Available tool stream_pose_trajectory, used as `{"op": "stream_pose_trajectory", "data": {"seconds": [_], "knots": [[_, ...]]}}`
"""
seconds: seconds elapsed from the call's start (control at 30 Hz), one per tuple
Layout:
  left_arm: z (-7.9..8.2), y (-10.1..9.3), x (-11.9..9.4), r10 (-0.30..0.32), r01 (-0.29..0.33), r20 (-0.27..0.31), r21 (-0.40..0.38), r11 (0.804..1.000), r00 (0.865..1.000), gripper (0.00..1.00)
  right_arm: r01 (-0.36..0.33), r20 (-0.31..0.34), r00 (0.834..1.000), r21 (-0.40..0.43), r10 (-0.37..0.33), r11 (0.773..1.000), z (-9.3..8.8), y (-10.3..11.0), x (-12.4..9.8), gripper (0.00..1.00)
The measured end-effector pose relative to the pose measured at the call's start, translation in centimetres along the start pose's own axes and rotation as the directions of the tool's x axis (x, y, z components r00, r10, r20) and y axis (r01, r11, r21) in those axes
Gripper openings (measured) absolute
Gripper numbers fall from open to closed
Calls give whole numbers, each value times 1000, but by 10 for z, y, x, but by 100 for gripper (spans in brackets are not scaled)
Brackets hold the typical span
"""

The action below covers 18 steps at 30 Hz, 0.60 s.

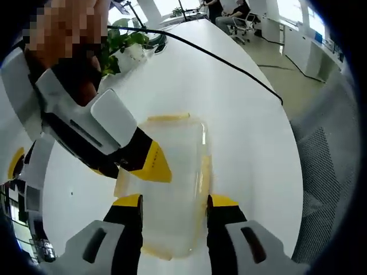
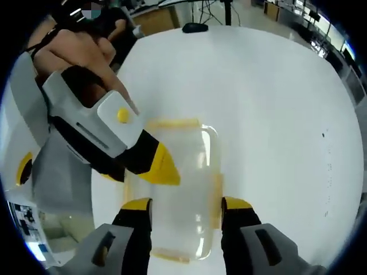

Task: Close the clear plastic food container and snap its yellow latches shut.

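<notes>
The clear plastic container (image 1: 178,172) lies on the white table (image 1: 241,132) with its lid on and pale yellow latches (image 1: 168,117) along its edges. My left gripper (image 1: 175,201) is open, and its yellow-tipped jaws stand on either side of the container's near half. In the left gripper view the right gripper comes in from the upper left with its yellow tip (image 1: 155,165) over the container's left edge. In the right gripper view the container (image 2: 183,172) lies between the jaws of my open right gripper (image 2: 186,204). The left gripper's tip (image 2: 163,166) is at the container's left side. I cannot tell whether any jaw touches it.
A potted plant (image 1: 123,43) and a black cable (image 1: 229,60) sit farther along the table. A mesh chair back (image 1: 327,172) stands past its right edge. A dark object (image 2: 196,27) rests at the far end. A person's hand (image 2: 80,51) holds the other gripper.
</notes>
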<state>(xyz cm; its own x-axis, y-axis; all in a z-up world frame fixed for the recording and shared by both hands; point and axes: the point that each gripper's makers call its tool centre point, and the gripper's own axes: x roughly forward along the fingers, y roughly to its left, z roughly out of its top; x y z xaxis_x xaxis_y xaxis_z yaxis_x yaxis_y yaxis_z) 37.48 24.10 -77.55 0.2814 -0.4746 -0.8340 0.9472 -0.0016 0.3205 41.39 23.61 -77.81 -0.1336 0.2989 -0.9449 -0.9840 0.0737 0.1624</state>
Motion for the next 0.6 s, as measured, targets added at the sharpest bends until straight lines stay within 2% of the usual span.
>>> {"op": "stream_pose_trajectory", "data": {"seconds": [0.3,0.43,0.6], "knots": [[-1,0,-2,-22,22,7,48,999,1000,44,69,10,998,62,-69,996,-3,-2,-4,50],[-4,2,-4,-23,23,0,22,999,1000,53,65,-3,998,63,-65,996,-8,1,-3,57],[-9,2,-6,-40,40,-3,24,999,999,60,88,2,996,55,-89,995,-10,1,-10,59]]}}
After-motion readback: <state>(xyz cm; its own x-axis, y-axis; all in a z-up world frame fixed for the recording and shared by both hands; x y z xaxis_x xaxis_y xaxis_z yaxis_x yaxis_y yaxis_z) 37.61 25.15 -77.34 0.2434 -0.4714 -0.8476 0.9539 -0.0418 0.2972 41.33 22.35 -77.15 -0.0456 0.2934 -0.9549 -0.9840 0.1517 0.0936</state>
